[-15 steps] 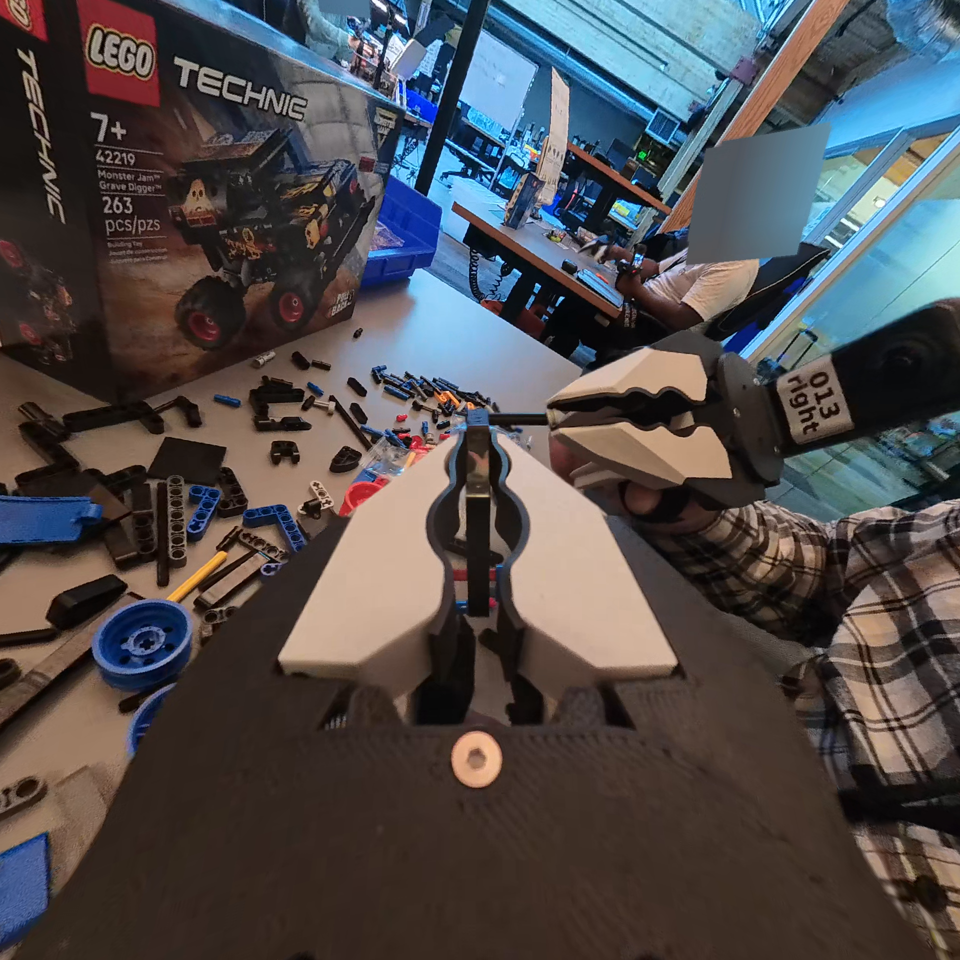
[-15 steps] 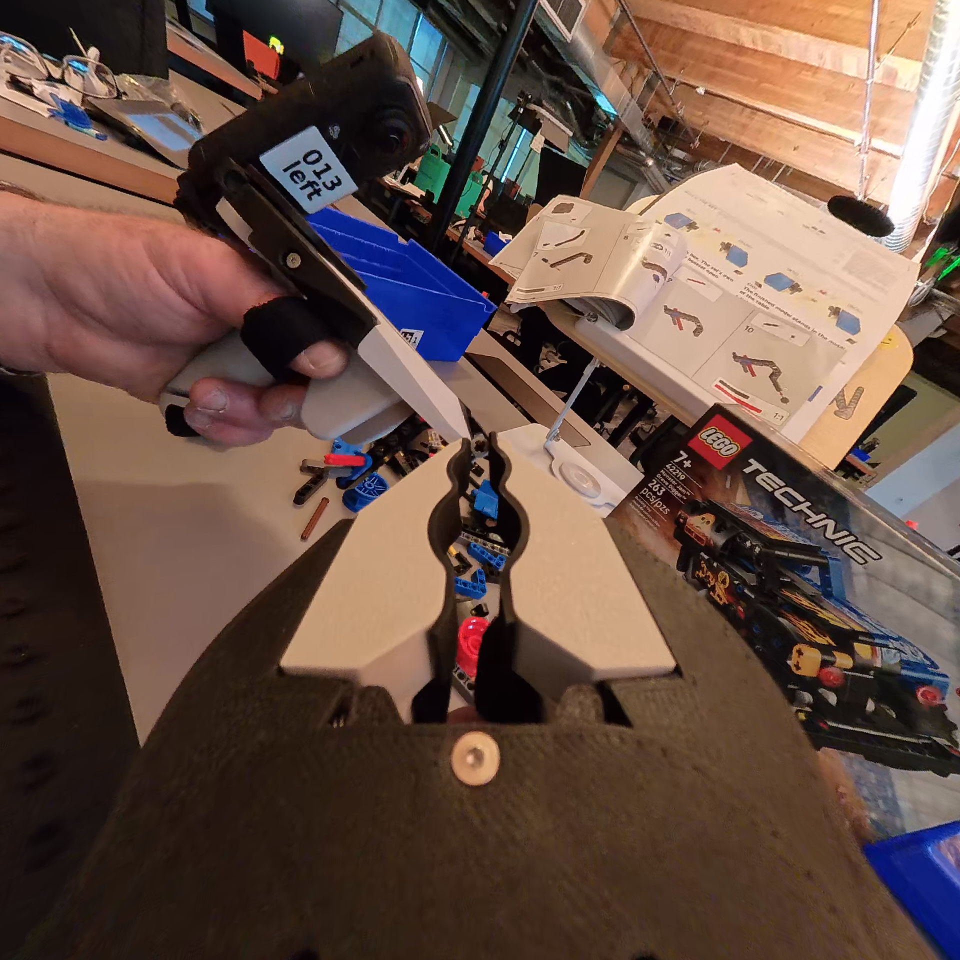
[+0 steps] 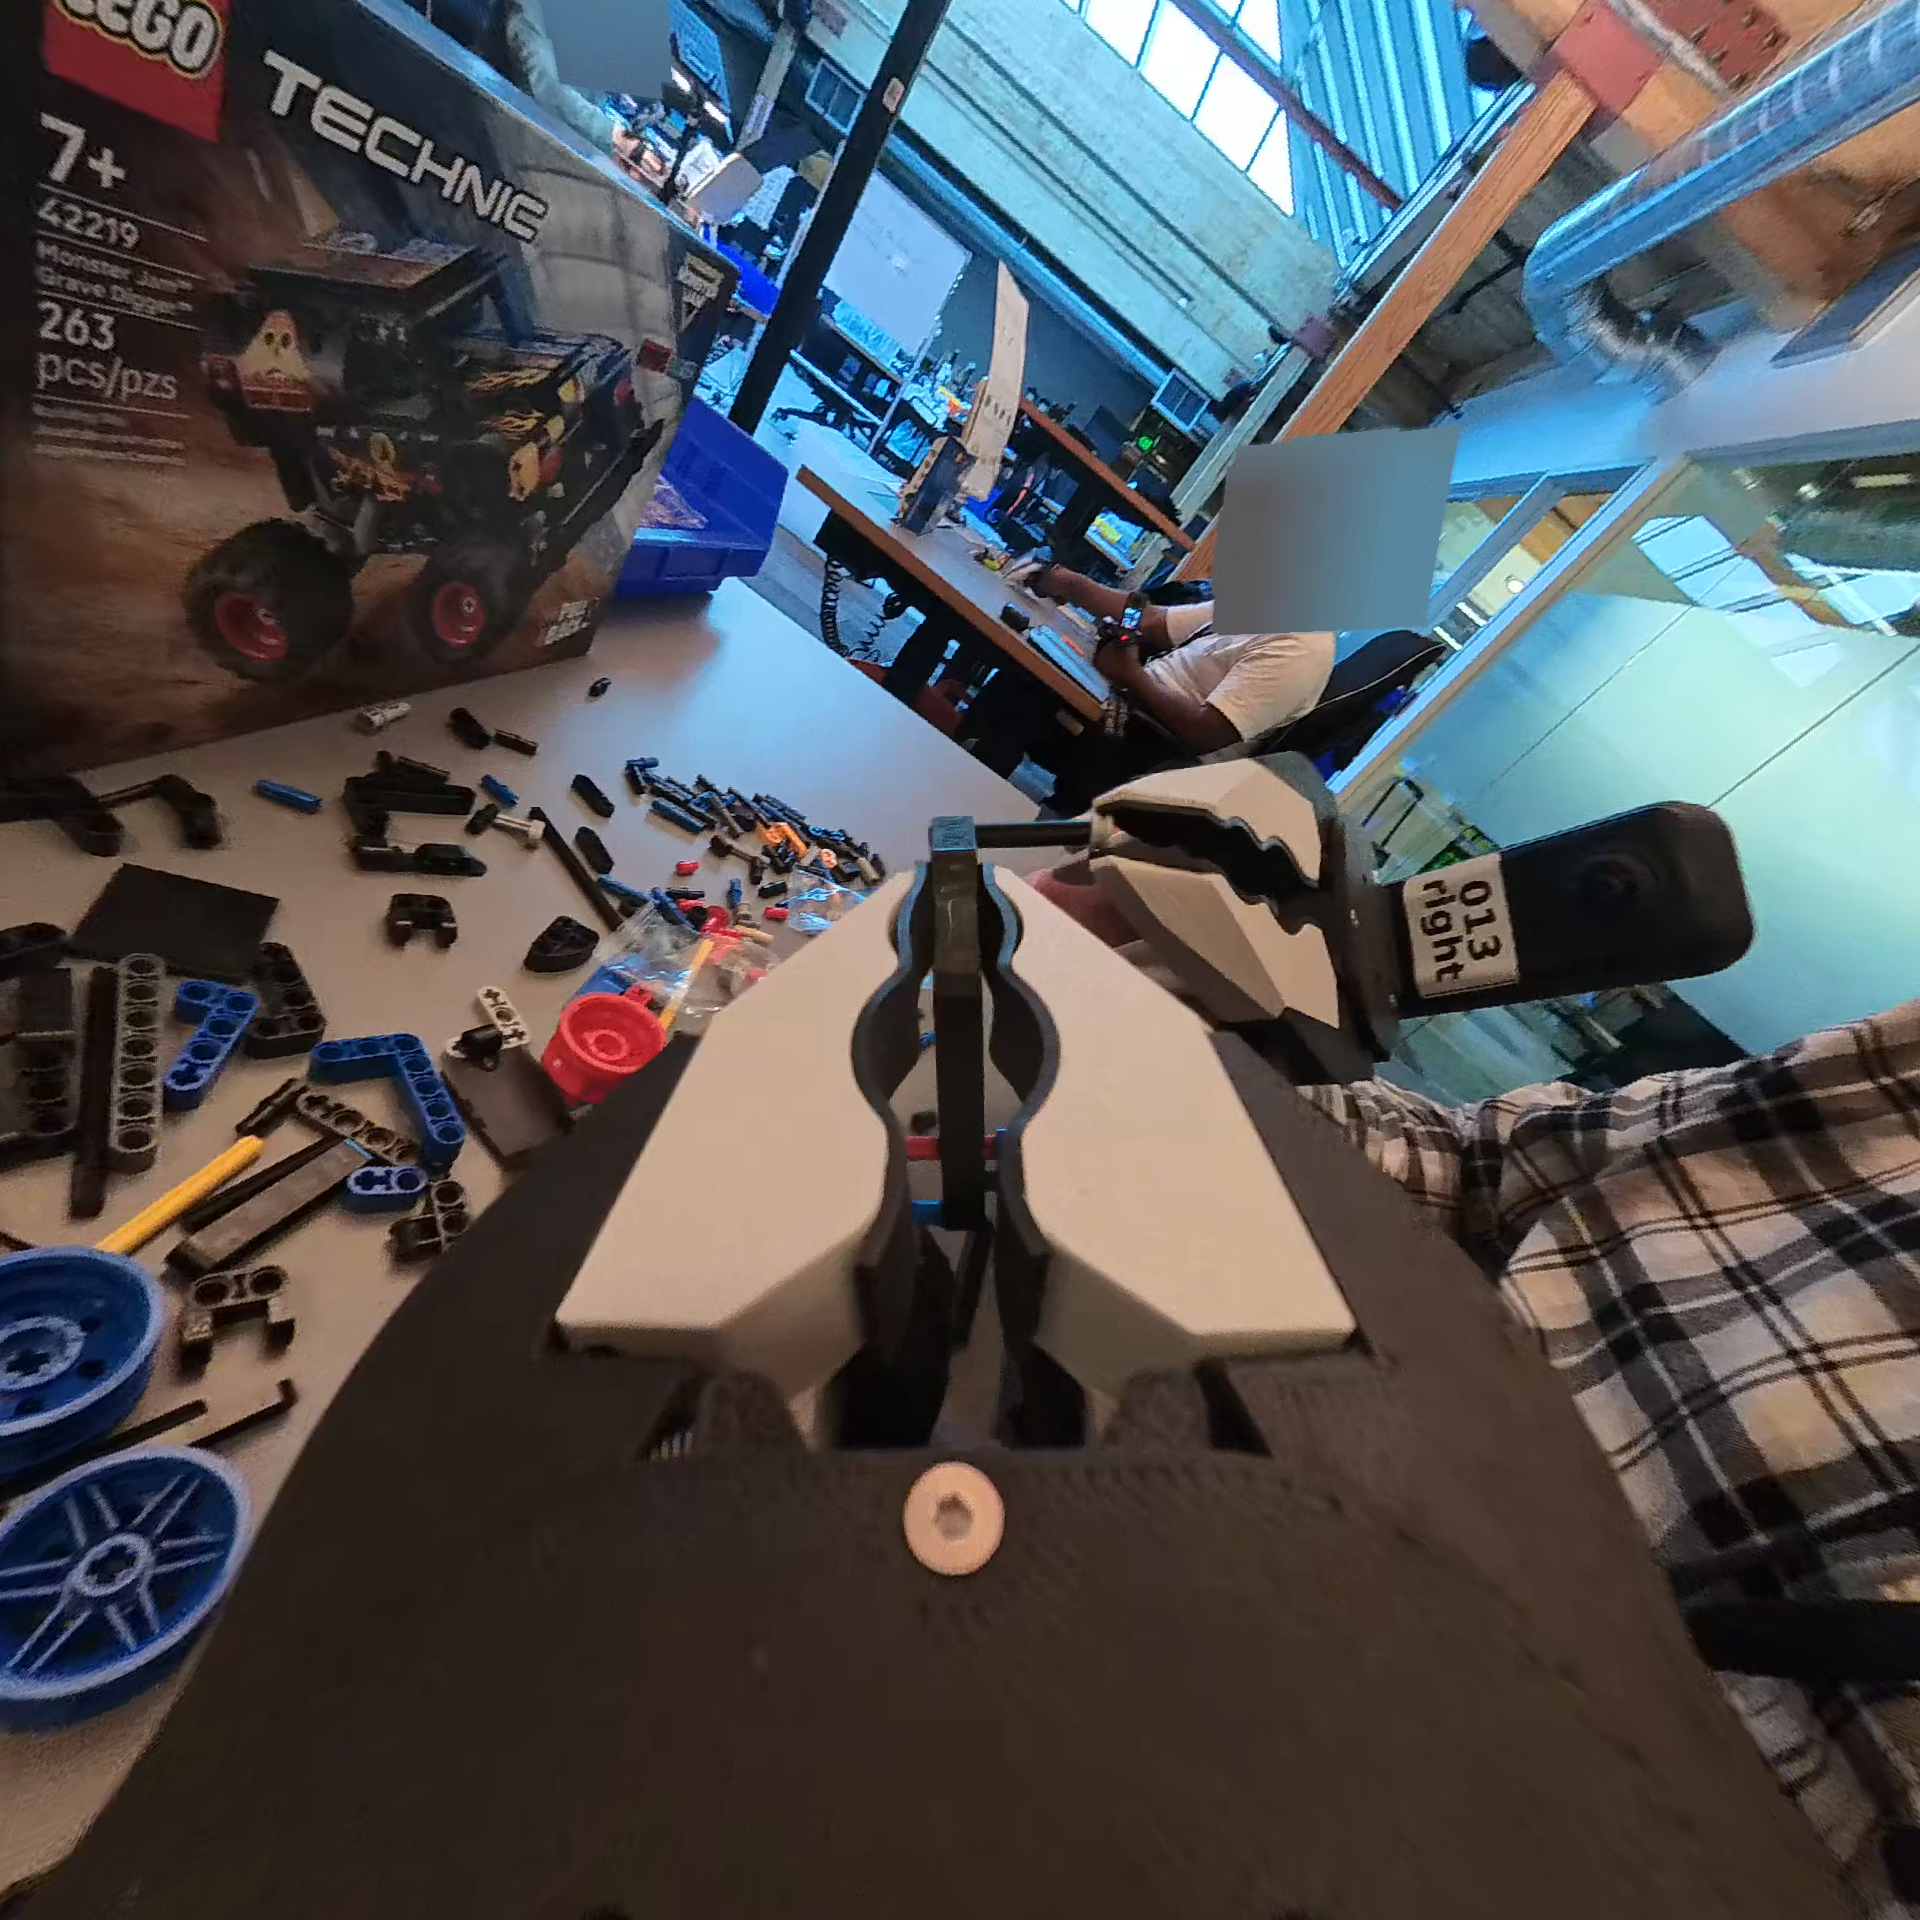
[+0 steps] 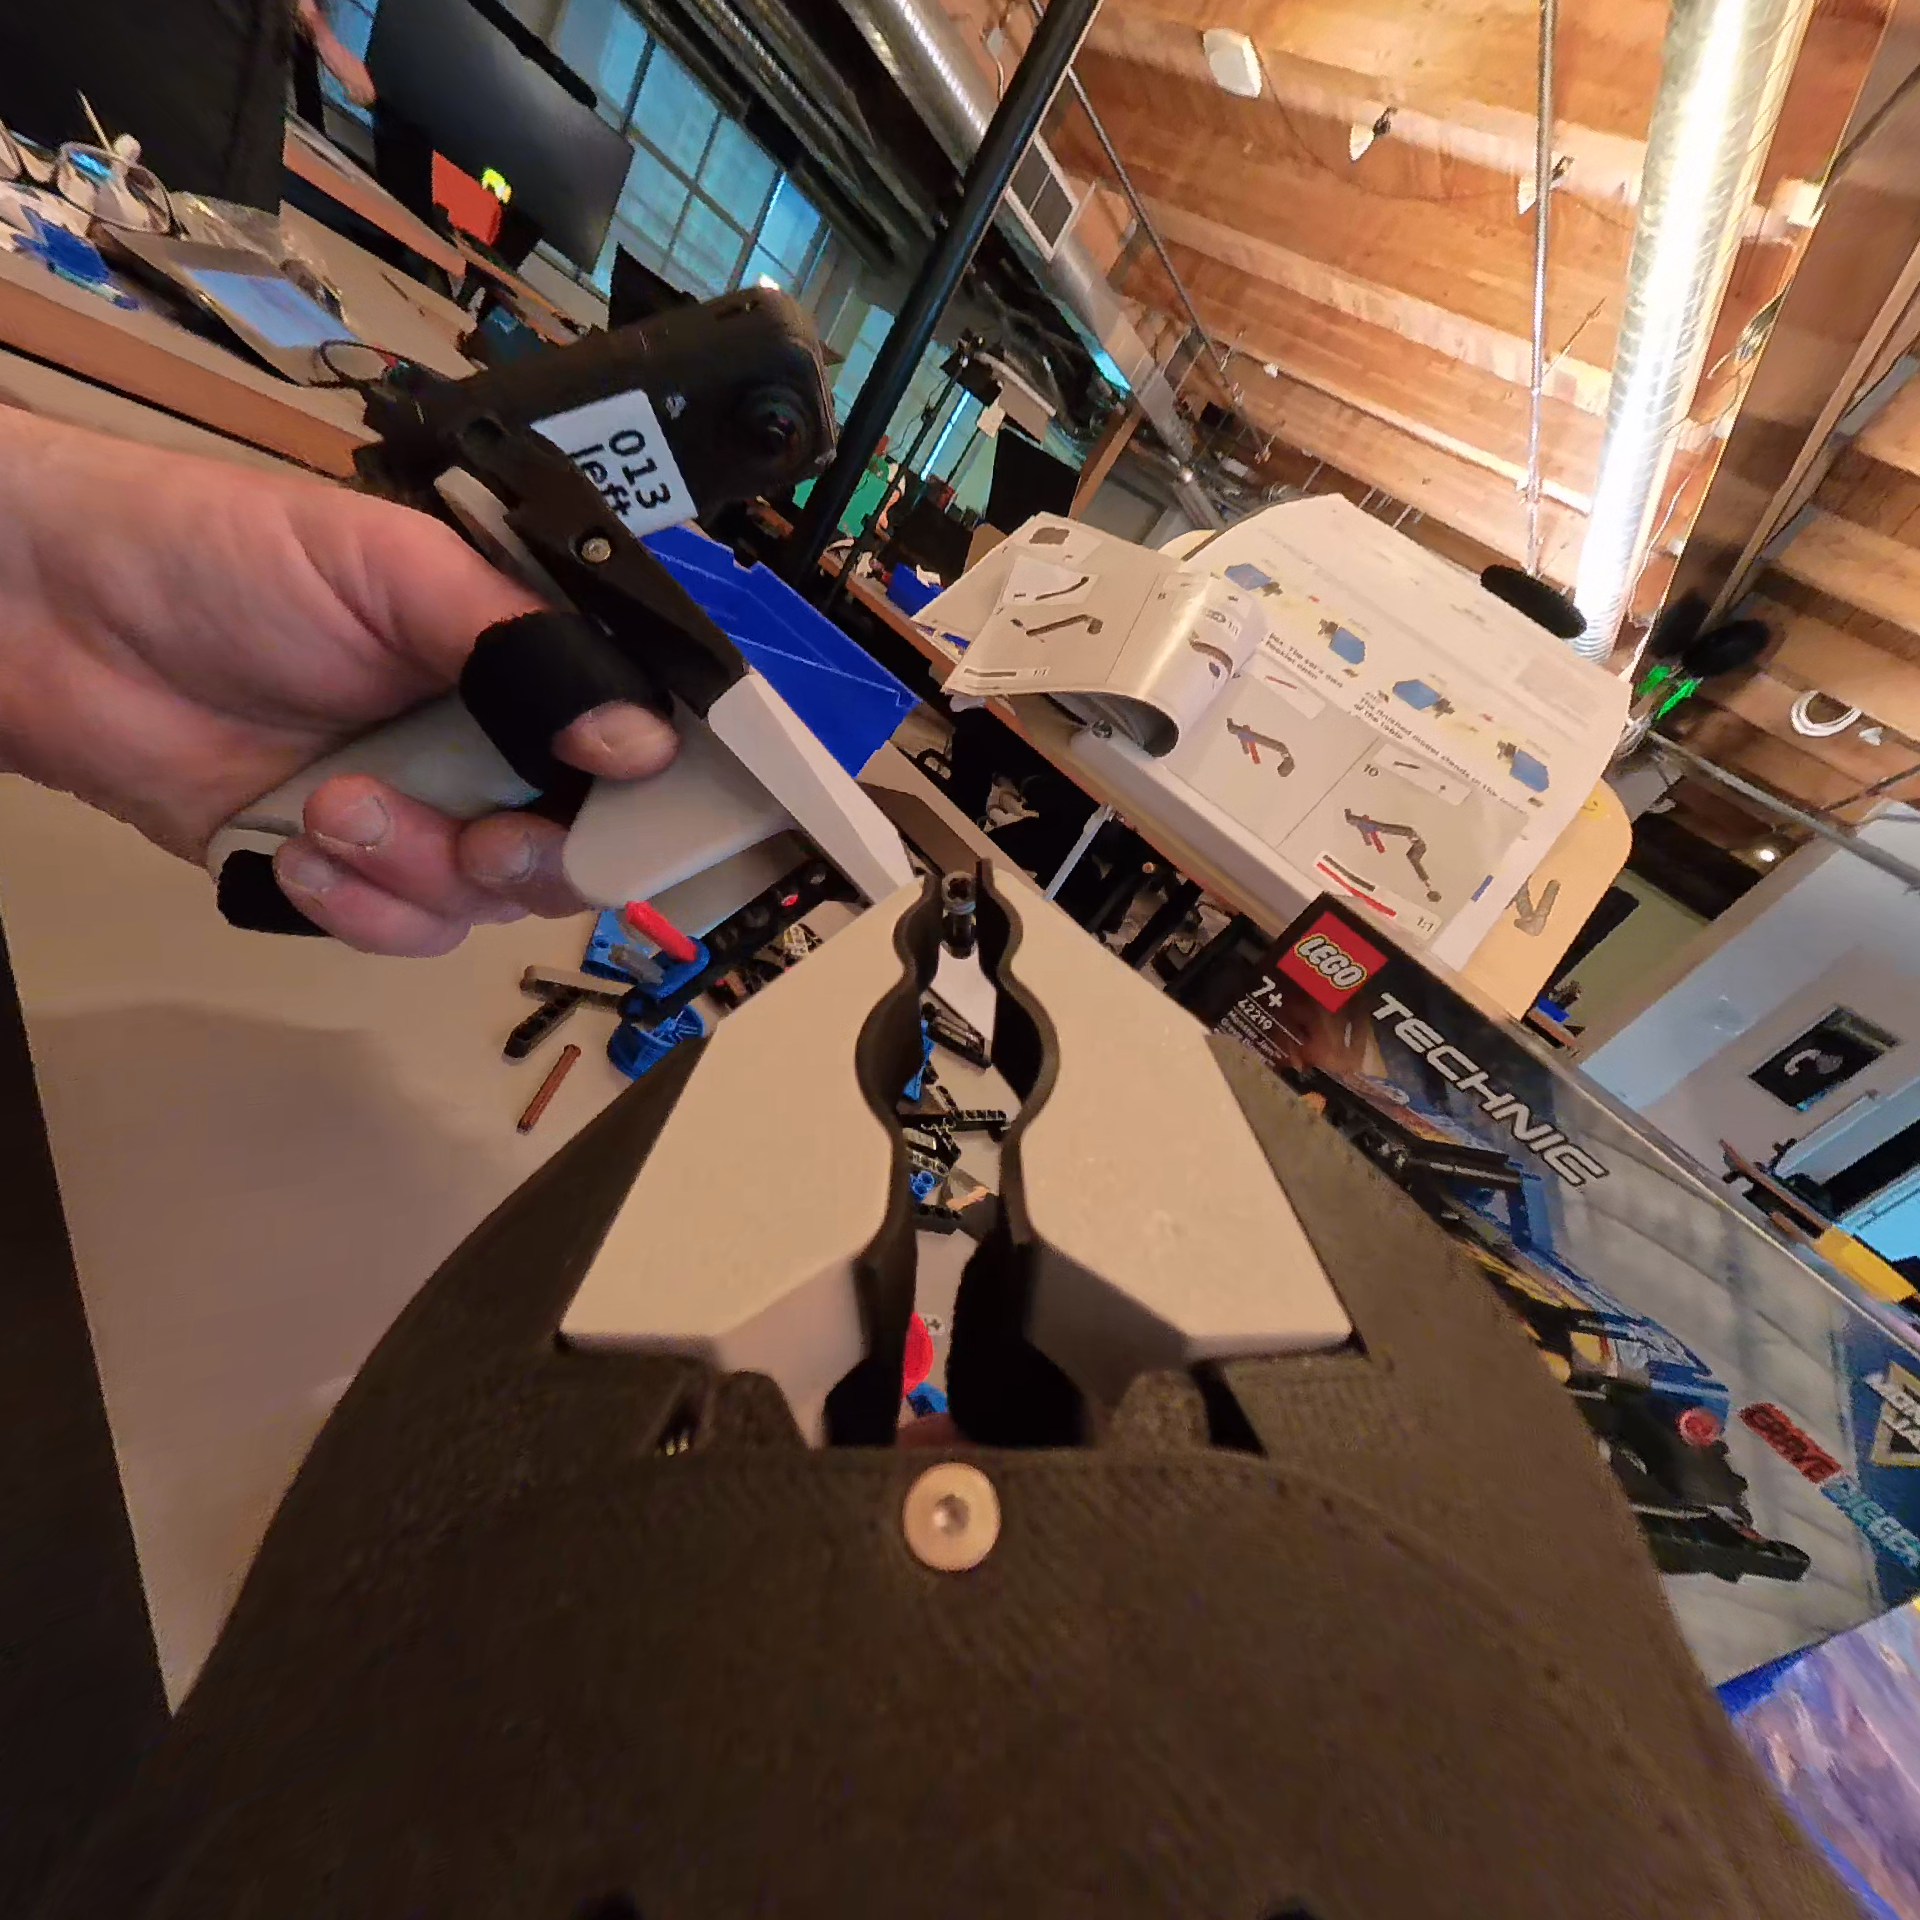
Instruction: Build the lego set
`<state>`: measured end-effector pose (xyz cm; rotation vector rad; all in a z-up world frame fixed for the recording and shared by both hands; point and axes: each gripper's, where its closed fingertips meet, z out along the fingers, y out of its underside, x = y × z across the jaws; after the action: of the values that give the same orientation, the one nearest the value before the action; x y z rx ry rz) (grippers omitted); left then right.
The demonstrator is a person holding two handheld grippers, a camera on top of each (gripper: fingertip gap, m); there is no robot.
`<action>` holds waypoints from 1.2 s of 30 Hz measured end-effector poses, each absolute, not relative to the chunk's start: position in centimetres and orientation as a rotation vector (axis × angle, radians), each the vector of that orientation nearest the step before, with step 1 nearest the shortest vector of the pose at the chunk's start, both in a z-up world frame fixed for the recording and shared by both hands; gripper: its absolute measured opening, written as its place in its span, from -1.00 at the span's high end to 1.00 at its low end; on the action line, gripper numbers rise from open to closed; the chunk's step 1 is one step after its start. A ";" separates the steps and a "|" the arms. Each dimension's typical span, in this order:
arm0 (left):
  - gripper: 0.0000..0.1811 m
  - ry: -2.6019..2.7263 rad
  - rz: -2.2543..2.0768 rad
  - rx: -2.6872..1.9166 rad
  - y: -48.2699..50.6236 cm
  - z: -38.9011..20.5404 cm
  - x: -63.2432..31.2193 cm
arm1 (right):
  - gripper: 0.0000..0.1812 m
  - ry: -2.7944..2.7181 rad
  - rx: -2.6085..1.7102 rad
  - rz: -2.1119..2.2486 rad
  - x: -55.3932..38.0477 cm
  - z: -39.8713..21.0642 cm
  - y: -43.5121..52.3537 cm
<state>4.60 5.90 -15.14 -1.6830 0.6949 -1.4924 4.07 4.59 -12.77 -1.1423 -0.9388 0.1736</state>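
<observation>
Black plastic beam (image 3: 956,1029) sits squeezed in the left gripper (image 3: 954,904), while the right gripper (image 3: 1103,844) pinches a thin black rod (image 3: 1029,833), maybe poking into it.

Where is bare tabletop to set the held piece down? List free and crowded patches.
Free: the grey tabletop beyond the scattered small pins, right of the printed cardboard box; also the bare stretch below the left hand. Crowded: around the blue wheel rims and black beams.
</observation>
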 end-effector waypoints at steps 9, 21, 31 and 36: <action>0.94 0.650 -1.608 -1.642 5.4 -14.5 4.9 | 0.94 -0.918 -1.089 0.229 4.2 -12.2 4.2; 0.94 0.702 -1.403 -1.592 5.7 -14.1 4.9 | 0.95 -0.847 -1.135 0.356 4.4 -11.8 4.4; 0.93 0.712 -1.280 -1.532 5.8 -13.5 4.9 | 0.95 -0.781 -1.161 0.479 4.7 -11.5 4.4; 0.94 0.726 -1.243 -1.516 5.7 -13.3 5.0 | 0.95 -0.761 -1.165 0.550 4.8 -11.4 4.3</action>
<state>5.03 5.69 -13.34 -1.5158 0.7262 -1.2426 4.84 4.28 -11.35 -1.1655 -0.7613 0.5503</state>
